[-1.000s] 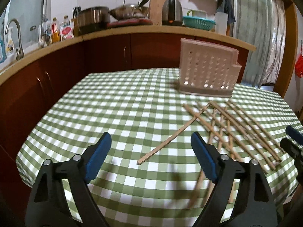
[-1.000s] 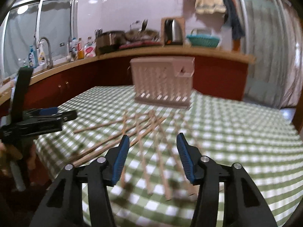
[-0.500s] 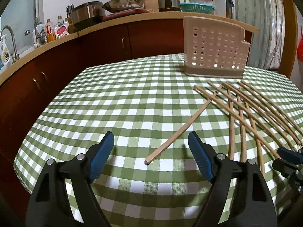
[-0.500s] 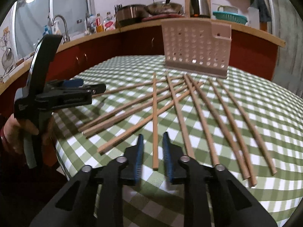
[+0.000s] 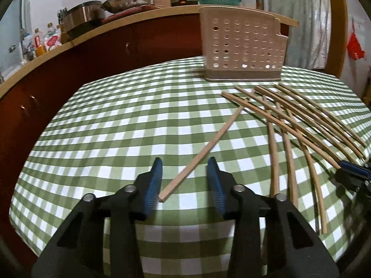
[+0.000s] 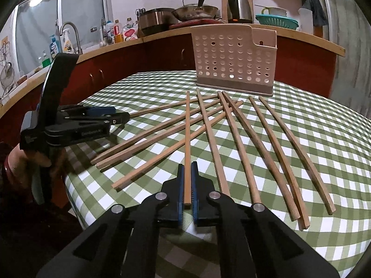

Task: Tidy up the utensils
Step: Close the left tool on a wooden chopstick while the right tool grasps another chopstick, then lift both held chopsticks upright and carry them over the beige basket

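Here, checked tablecloth (image 5: 120, 125); left gripper (image 5: 184, 180) jaws apart, right gripper (image 6: 187, 183) jaws clamp chopstick (image 6: 187, 139).

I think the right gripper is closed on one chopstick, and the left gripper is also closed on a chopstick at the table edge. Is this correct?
Not quite. The right gripper is indeed shut on a chopstick, but the left gripper is open: in the left wrist view its fingers stand apart on either side of the near end of the lone chopstick, which lies on the checked tablecloth, not clamped.
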